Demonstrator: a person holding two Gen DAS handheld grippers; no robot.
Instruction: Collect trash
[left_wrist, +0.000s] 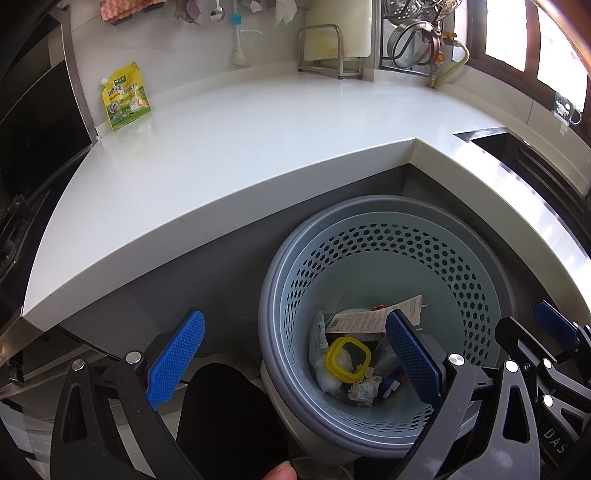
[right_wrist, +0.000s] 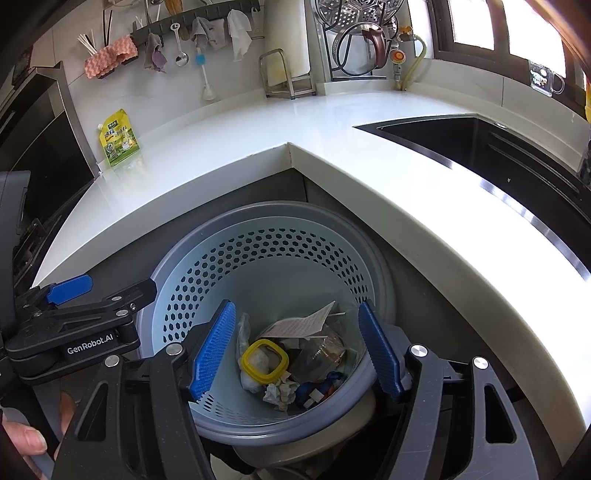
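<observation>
A round blue-grey perforated trash bin (left_wrist: 476, 266) (right_wrist: 207, 258) stands on the floor in the inner corner of the counter. Inside lie a yellow square ring (left_wrist: 348, 358) (right_wrist: 264, 361), a paper receipt (left_wrist: 369, 319) (right_wrist: 303, 323), crumpled tissue (left_wrist: 364, 391) (right_wrist: 280, 395), clear plastic wrap (right_wrist: 325, 347) and a blue scrap (right_wrist: 317, 389). My left gripper (left_wrist: 295, 363) is open and empty, its right finger over the bin. My right gripper (right_wrist: 297, 354) is open and empty above the bin. The left gripper also shows at the left of the right wrist view (right_wrist: 107, 291).
A white L-shaped counter (left_wrist: 221, 147) (right_wrist: 229, 147) wraps the corner. A yellow-green pouch (left_wrist: 125, 96) (right_wrist: 118, 138) leans on the wall at the back left. A dark sink (right_wrist: 480, 147) is on the right. A metal rack (left_wrist: 327, 50) and hanging utensils line the back.
</observation>
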